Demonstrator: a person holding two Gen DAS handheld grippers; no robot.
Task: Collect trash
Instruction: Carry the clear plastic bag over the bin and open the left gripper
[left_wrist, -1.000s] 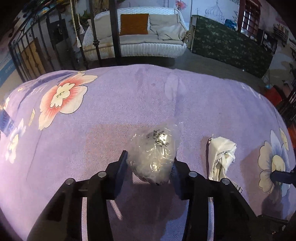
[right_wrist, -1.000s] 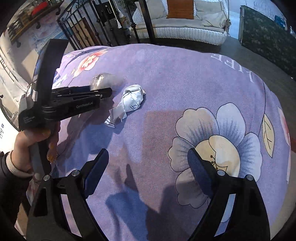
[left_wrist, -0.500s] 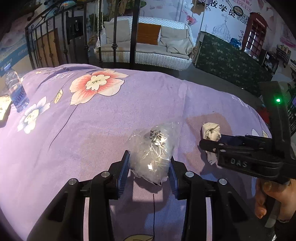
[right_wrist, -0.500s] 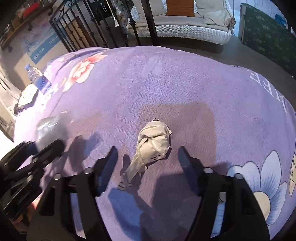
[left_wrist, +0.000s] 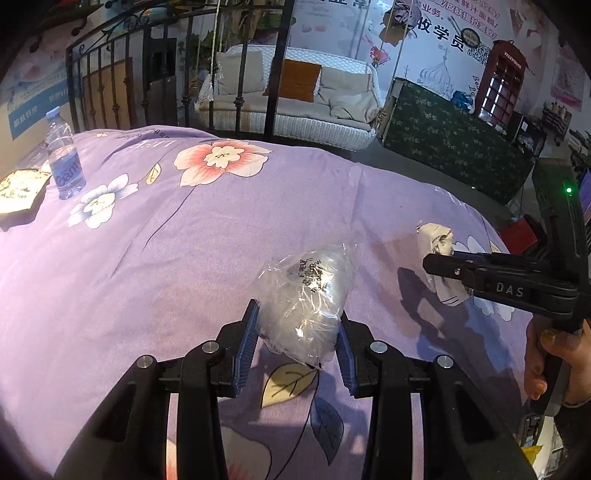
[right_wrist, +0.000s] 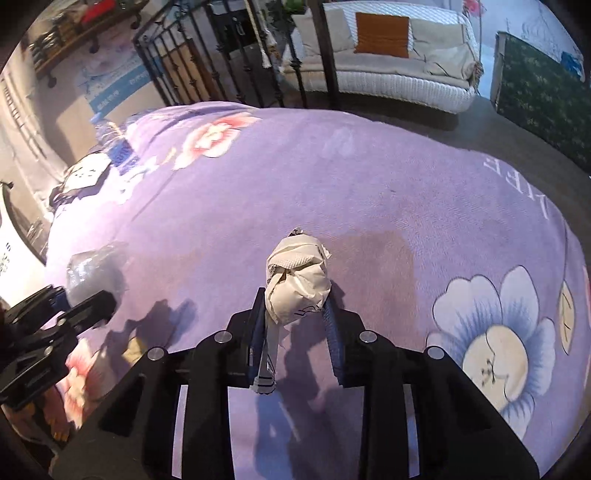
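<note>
My left gripper (left_wrist: 297, 332) is shut on a crumpled clear plastic bag (left_wrist: 308, 295) and holds it above the purple floral bedspread (left_wrist: 184, 240). My right gripper (right_wrist: 295, 317) is shut on a crumpled white paper wad (right_wrist: 297, 280), which also shows in the left wrist view (left_wrist: 437, 242) with the right gripper (left_wrist: 428, 264) at the right. In the right wrist view the left gripper (right_wrist: 85, 299) and the plastic bag (right_wrist: 90, 273) appear at the left edge.
A water bottle (left_wrist: 64, 155) stands at the bed's far left beside a patterned flat item (left_wrist: 18, 192). A black iron bed frame (left_wrist: 177, 74) stands behind the bed. A white wicker sofa (left_wrist: 295, 99) and a green patterned counter (left_wrist: 454, 147) stand beyond.
My right gripper came over the paper wad and closed on it. My left gripper lifted and drew back with the plastic bag, so more of the room shows.
</note>
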